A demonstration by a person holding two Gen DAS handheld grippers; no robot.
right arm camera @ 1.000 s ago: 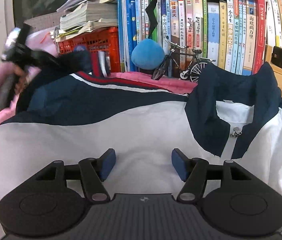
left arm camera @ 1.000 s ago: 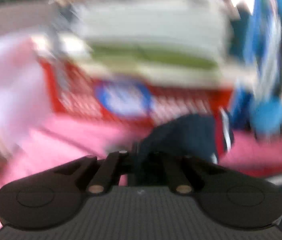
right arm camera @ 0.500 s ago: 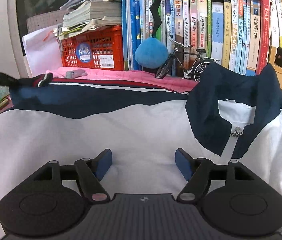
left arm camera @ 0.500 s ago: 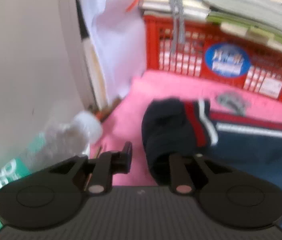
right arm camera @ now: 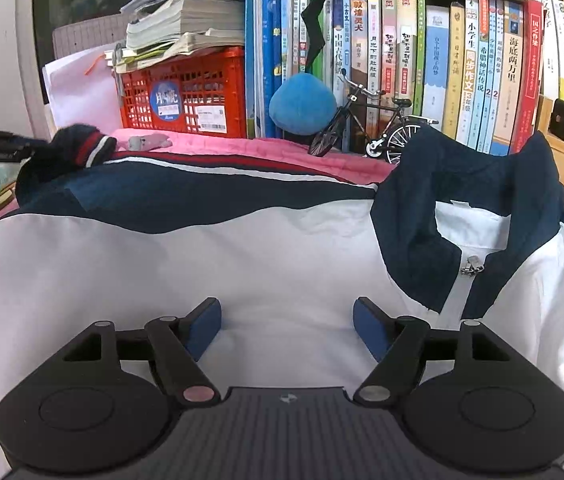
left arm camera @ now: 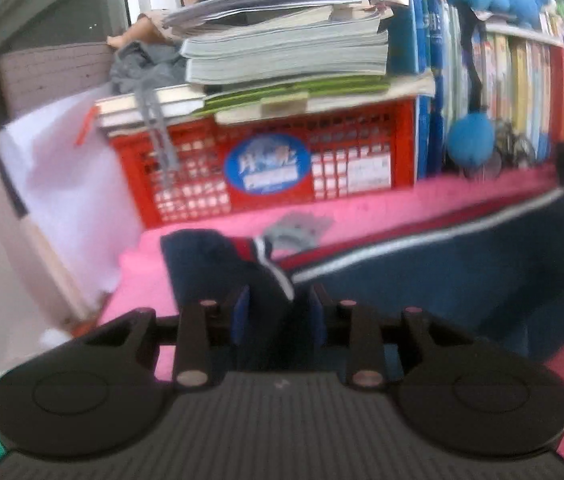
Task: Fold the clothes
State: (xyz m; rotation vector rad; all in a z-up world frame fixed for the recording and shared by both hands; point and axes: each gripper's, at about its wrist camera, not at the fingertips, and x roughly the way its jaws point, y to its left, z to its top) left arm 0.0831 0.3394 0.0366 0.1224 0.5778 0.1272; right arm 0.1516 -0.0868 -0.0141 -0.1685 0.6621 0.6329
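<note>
On my left wrist view, the left claw [left arm camera: 277, 312] is narrow and opening, with the jacket's dark cuff [left arm camera: 217, 256] between its fingers on the pink cloth [left arm camera: 382, 220] before a red crate [left arm camera: 265, 168]. On my right wrist view, the right claw [right arm camera: 286, 328] is wide, opening, empty, over the white-and-navy jacket [right arm camera: 241, 256] spread flat.

The jacket [right arm camera: 201, 264] is white on the body, with a navy collar [right arm camera: 466, 184] and a navy sleeve carrying red and white stripes; its cuff [left arm camera: 217, 256] is navy, red and white. Under it is a pink cover [left arm camera: 382, 208]. At 11 o'clock stands a red crate [right arm camera: 185, 96] with a blue round sticker.
</note>
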